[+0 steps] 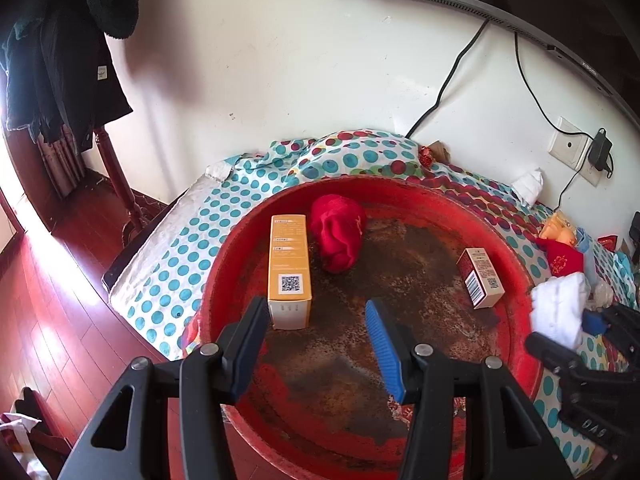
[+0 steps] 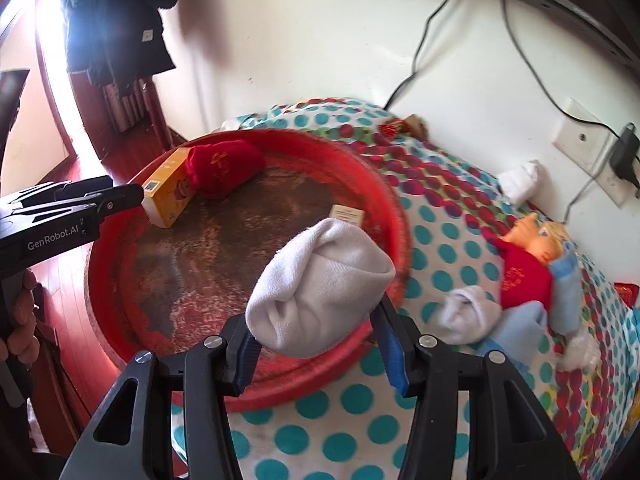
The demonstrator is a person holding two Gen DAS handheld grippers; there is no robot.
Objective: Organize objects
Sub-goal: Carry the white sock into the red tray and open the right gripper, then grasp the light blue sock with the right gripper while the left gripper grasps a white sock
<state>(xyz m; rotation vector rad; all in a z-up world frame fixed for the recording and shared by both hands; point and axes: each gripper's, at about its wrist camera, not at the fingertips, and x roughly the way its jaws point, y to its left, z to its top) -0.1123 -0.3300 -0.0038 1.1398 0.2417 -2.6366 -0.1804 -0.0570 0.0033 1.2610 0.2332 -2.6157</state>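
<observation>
**White sock bundle carried at the basin's near-right rim**

A white wall with a hanging screen and trailing cables backs a bed covered in a dotted blanket (image 2: 340,432), the largest thing here. On it sits a round red basin (image 2: 384,184) with a worn, rust-dark floor. Inside, along the far-left rim, an orange box (image 1: 289,268) lies with its long axis running from the rim toward the basin's middle, a red sock bundle (image 1: 338,238) touching it; a smaller brown box (image 1: 482,278) lies by the right rim.

The right gripper (image 2: 316,344) pinches a rolled white sock bundle (image 2: 320,292), soft and creased, held above the basin's near-right rim; the basin floor lies ahead and to the left of it, so the drop probably calls for a short reach inward. The left gripper (image 1: 316,344) hangs spread and empty over the near floor. Another white sock (image 2: 464,312) and a doll (image 2: 528,264) wait on the blanket's right side.
</observation>
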